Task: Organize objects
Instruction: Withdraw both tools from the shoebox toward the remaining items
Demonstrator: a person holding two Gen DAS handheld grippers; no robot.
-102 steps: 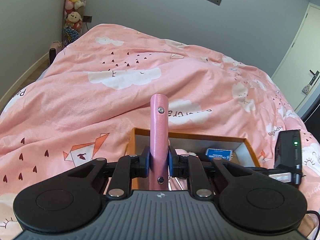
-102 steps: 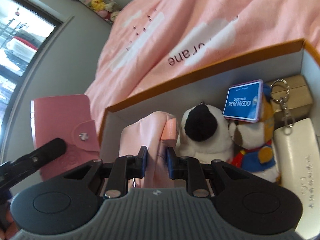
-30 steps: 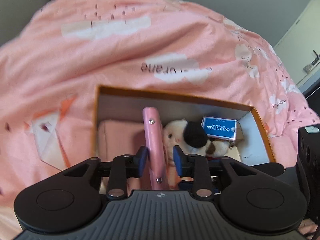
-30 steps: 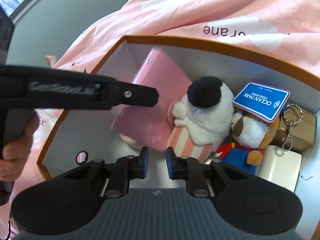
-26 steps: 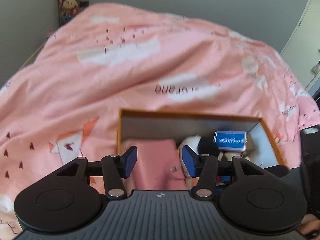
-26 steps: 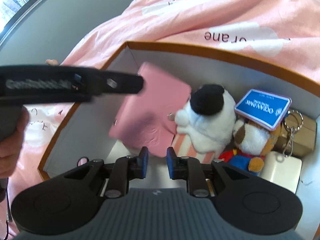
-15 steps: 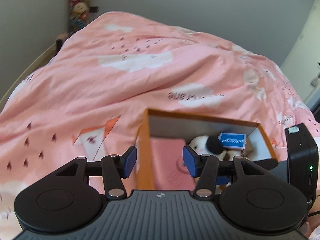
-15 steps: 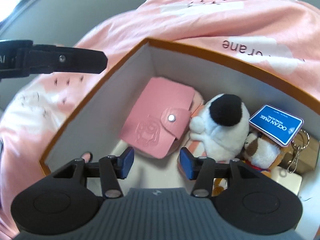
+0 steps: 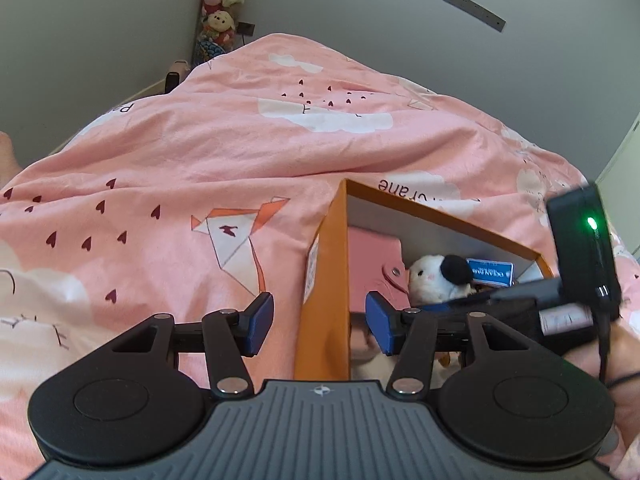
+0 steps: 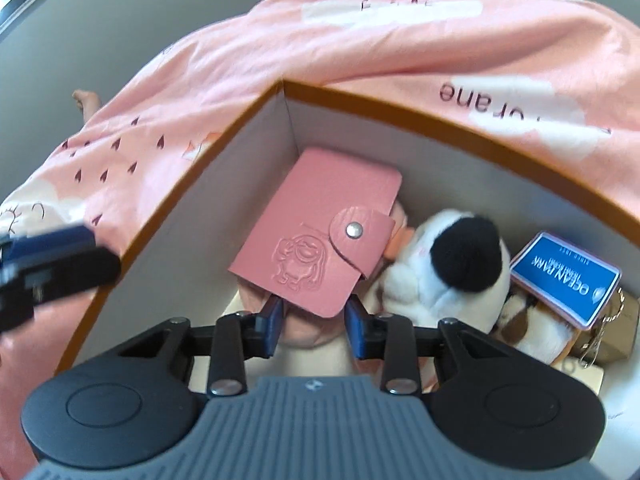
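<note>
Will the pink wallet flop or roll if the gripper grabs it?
The wallet looks flat and fairly stiff, so it probably won't roll. Its snapped flap should keep it shut. It rests tilted on something soft, so it might slide when nudged.

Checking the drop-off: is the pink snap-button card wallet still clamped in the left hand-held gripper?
No, the pink snap-button card wallet lies flat inside the orange-rimmed cardboard box, and the left hand-held gripper holds nothing.
</note>
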